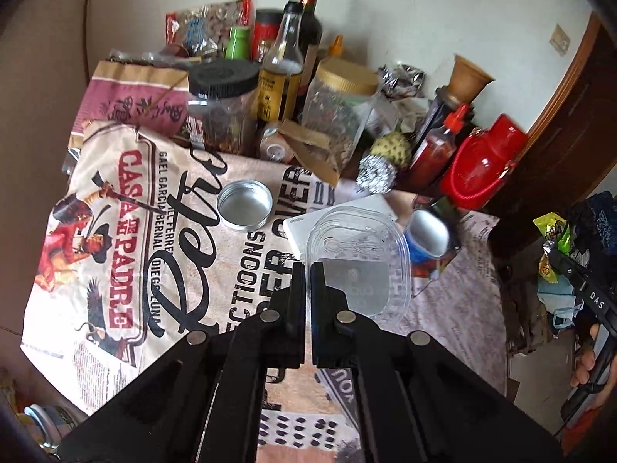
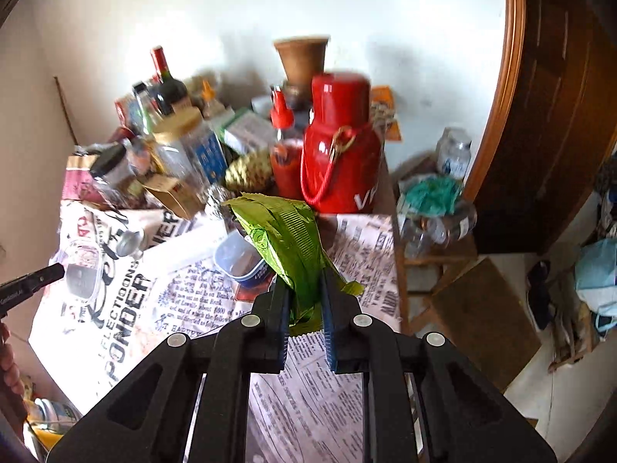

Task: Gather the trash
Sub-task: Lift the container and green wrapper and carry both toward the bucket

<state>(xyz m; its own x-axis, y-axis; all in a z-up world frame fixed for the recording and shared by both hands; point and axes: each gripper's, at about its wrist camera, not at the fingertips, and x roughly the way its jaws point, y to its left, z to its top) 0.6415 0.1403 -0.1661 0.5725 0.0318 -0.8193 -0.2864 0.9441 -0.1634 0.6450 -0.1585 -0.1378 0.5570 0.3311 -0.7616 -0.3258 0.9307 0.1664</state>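
1. Green wrapper (image 2: 287, 247) is clenched in our right gripper (image 2: 306, 301); we should keep the jaws tight and carry it level so the crumpled foil cannot slip.
2. Our left gripper (image 1: 307, 270) pinches the clear plastic lid (image 1: 360, 254) by its near edge, above the tablecloth (image 1: 115, 193).
3. The wrapper sticks out forward past the fingertips.

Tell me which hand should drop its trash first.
Probably either: the right gripper is shut on the green wrapper, the left gripper on the clear plastic lid. No bin is visible.
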